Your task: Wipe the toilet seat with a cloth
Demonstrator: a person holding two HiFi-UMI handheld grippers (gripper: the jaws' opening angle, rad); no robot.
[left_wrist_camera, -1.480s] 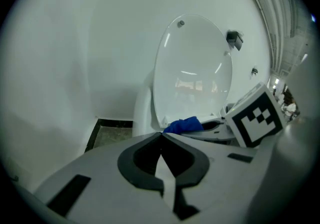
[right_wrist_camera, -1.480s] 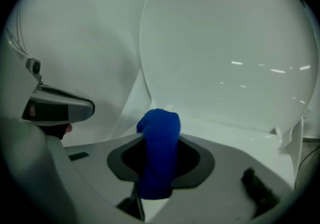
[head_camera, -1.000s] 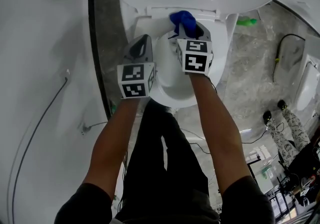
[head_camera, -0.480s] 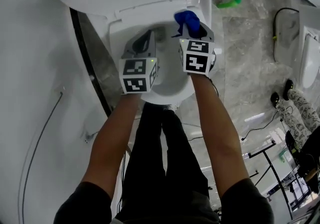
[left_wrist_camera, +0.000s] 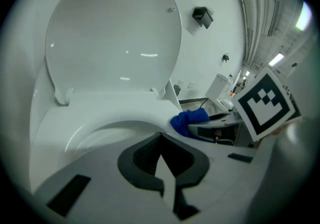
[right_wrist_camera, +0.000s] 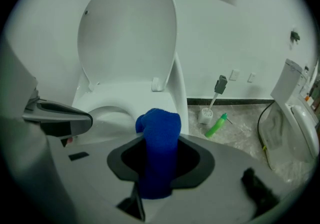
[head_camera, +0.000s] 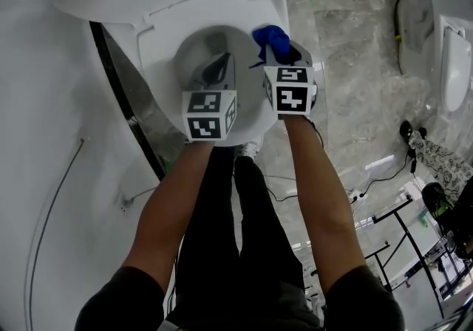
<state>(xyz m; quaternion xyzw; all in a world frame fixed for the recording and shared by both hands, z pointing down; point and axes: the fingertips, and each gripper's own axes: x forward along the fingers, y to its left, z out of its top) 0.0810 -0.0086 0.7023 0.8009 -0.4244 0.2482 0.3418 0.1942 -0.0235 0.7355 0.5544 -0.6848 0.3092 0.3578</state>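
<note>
My right hand-held gripper (right_wrist_camera: pixel 159 170) is clamped on the fuzzy blue cloth (right_wrist_camera: pixel 159 130), by the glossy white oval toilet seat (head_camera: pixel 159 30). Left hand-held gripper (left_wrist_camera: pixel 161 154): jaws together, empty.

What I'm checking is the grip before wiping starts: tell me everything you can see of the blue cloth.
The cloth is deep blue, soft and fuzzy like microfibre, and bunched into a thick roll. The right gripper is shut on its middle, so a rounded lump sticks out beyond the jaws. It is over the right-hand rim of the toilet seat; whether it touches the seat I cannot tell. Nothing else touches it.
</note>
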